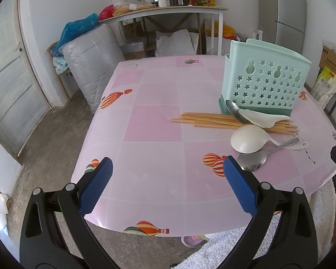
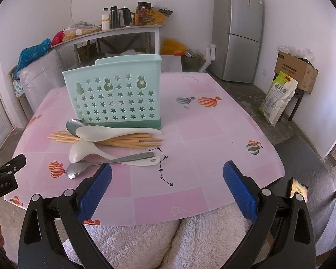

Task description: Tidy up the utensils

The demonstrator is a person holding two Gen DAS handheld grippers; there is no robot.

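While resting on a pink balloon-print tablecloth (image 2: pixel 212 134), stands upright as the landmark: one mint-green utensil caddy (image 2: pixel 114 92) with star-shaped holes, empty as far as visible.

Just in front of the caddy, touching or nearly touching its dark green base: one bundle of wooden chopsticks (image 2: pixel 127 140) lying flat, too overlapped to count exactly. Across the chopsticks, two spoons: one metal spoon (image 2: pixel 75 125) with its bowl by the caddy's corner, and one white plastic rice paddle (image 2: pixel 109 132) on top of it. Nearer than the chopsticks, away from the caddy: one white ladle-like spoon (image 2: pixel 82 151), bowl down, with a second metal spoon (image 2: pixel 94 164) crossing its handle. Four spoon-type utensils in all, none in the caddy.

Behind the caddy: a cluttered side table (image 2: pixel 114 30) with bottles, a grey refrigerator (image 2: pixel 239 29), a cardboard box (image 2: pixel 295 69) and a rice bag (image 2: pixel 277 96).

Both tools low at the near table edge, well short of the caddy, pointing toward it: left gripper (image 1: pixel 168 179) spread wide and holding nothing, its right finger close to the nearer metal spoon; right gripper (image 2: pixel 168 179) likewise spread wide and empty, above a white fleecy lap (image 2: pixel 145 242).
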